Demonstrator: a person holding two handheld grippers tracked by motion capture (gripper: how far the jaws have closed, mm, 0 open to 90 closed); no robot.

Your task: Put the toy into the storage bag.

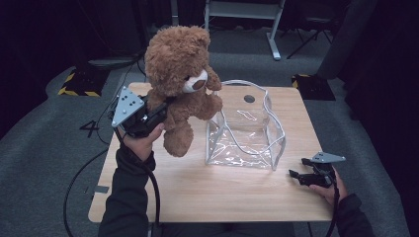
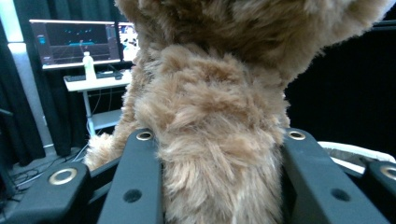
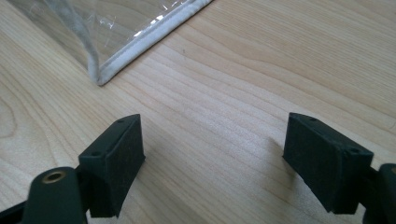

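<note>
Left gripper (image 1: 157, 116): clamped on the teddy bear (image 1: 182, 84), left of centre frame.
Right gripper (image 1: 302, 177): jaws apart, lower right.
Clear bag (image 1: 245, 129): centre, on the table (image 1: 207, 192).

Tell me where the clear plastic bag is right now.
In the high view the clear bag stands open on the wooden table, right of centre, just right of the teddy bear held up by the left gripper and beyond the right gripper.
</note>
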